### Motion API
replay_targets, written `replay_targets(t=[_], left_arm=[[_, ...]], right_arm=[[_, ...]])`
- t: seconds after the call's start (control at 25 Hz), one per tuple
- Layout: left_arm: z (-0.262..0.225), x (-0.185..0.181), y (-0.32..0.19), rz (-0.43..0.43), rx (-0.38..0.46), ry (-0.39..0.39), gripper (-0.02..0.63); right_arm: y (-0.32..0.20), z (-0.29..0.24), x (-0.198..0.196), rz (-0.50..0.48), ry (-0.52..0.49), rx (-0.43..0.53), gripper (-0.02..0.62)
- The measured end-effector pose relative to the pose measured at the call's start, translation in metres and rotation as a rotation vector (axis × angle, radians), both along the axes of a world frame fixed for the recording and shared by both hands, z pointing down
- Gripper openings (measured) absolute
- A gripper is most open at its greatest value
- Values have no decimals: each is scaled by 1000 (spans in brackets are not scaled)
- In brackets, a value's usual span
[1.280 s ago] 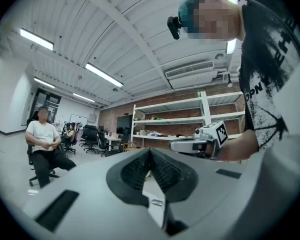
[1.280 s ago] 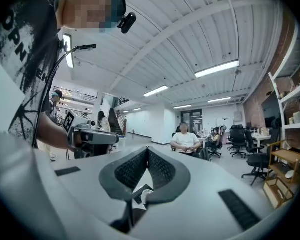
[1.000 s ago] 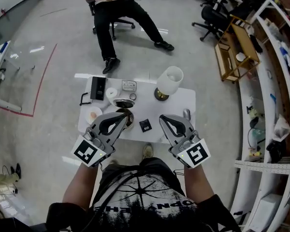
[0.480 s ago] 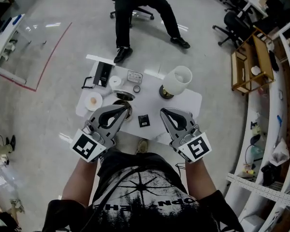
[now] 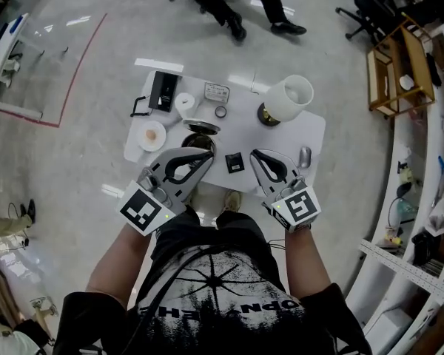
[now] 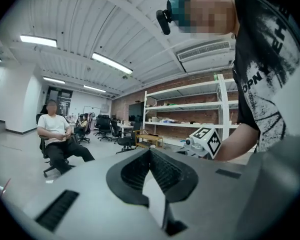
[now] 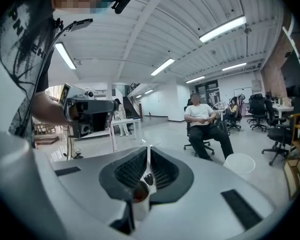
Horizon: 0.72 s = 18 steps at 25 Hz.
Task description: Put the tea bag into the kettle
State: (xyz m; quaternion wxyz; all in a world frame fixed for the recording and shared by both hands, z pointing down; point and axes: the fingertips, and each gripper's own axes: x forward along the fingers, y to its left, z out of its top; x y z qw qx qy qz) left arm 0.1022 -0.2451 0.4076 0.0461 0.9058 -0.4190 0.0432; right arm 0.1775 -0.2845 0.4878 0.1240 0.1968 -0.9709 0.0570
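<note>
The small white bench (image 5: 246, 132) stands alone on open floor (image 5: 66, 161), with free room on every side. Shelves (image 5: 422, 220) run along the right, well apart from it. A seated person (image 7: 205, 121) is beyond the far edge.

On the bench there is one kettle (image 5: 197, 140) with its top open and one lid (image 5: 201, 126) just behind it. There is also one tea bag (image 5: 234, 163), one lamp (image 5: 290, 97), one saucer (image 5: 152, 135) and one black box (image 5: 161, 91).

The tea bag is a dark square packet. It lies flat near the near edge, just right of the kettle, in the gap between the two tongs and touched by neither. Bare bench lies between it and the lamp.

Both forearms reach forward side by side, marker cubes toward the body, tips over the near edge. The left tongs (image 5: 209, 152) overlap the kettle's near rim in the head view. Their jaws meet at the tips with nothing gripped (image 6: 150, 150). The right tongs (image 5: 254, 154) are beside the tea bag's right, jaws likewise pressed together and empty (image 7: 148, 148).
</note>
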Motion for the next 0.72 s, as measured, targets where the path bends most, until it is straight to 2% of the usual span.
replay_targets(t=[0.2,0.44,0.72], left_arm=[[18,0,-3,75,-44,11,6],[43,-1,-5,123,-114,20,6],[74,-17,1,121,-202,6,6]], right_arm=[[2,65,1,74,109,-67,28],[3,164,9,133,262,-219,117],[12,300,10,178,449,-383,230]])
